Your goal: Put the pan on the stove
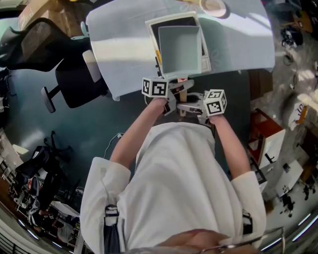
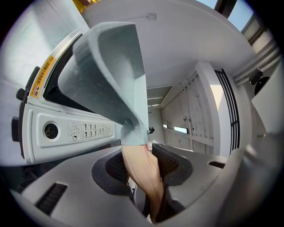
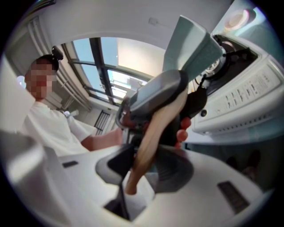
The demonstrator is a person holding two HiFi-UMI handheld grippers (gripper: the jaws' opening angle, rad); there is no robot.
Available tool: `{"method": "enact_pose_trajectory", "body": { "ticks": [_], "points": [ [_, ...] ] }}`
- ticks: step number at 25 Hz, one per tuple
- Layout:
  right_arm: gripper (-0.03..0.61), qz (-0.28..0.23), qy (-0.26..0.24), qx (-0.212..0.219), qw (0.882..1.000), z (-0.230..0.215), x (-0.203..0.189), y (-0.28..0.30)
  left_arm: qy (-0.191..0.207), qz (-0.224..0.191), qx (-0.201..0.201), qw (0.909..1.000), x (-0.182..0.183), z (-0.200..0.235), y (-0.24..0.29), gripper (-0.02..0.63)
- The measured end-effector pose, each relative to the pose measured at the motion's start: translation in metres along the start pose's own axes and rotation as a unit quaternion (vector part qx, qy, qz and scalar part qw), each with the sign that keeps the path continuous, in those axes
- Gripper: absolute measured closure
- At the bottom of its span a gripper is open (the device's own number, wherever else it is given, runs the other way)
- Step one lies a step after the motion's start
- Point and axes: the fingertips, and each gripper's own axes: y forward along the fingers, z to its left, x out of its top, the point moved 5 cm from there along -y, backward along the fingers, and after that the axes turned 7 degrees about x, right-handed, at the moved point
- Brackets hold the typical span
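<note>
A square pale grey-green pan (image 1: 179,49) with a wooden handle (image 1: 185,91) hangs over the white stove (image 1: 206,63) on the table. Both grippers clamp that handle. The left gripper (image 1: 174,95) holds it close to the pan, where its pads (image 2: 171,162) press the handle (image 2: 143,170) just below the pan body (image 2: 111,75). My right gripper (image 1: 196,106) grips the handle (image 3: 151,133) nearer its free end, behind the left gripper (image 3: 153,95). The stove's control panel (image 2: 66,131) shows just beneath the pan. I cannot tell whether the pan touches the stove.
The table (image 1: 124,44) carries a pale cloth, with a roll of tape (image 1: 213,6) at its far edge. A black office chair (image 1: 74,74) stands left of the table. Red and white gear (image 1: 268,136) sits on the floor at the right. A cardboard box (image 1: 39,12) is far left.
</note>
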Motion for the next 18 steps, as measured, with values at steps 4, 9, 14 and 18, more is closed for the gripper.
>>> {"method": "enact_pose_trajectory", "body": {
  "ticks": [4, 9, 14, 18],
  "points": [
    [0.420, 0.014, 0.005, 0.000, 1.000, -0.007, -0.002, -0.002, -0.005, -0.005, 0.003, 1.0000, -0.002, 0.008, 0.003, 0.442],
    [0.420, 0.043, 0.005, 0.001, 0.999, -0.018, 0.001, -0.014, -0.008, -0.021, 0.006, 0.9997, 0.002, 0.014, 0.015, 0.442],
    [0.420, 0.065, 0.006, 0.006, 0.998, -0.030, 0.008, -0.020, -0.014, -0.042, 0.006, 0.9990, 0.010, 0.024, 0.022, 0.442],
    [0.420, 0.076, 0.011, 0.009, 0.997, -0.040, 0.013, -0.026, -0.025, -0.052, 0.006, 0.9983, 0.015, 0.031, 0.028, 0.440]
  ]
}}
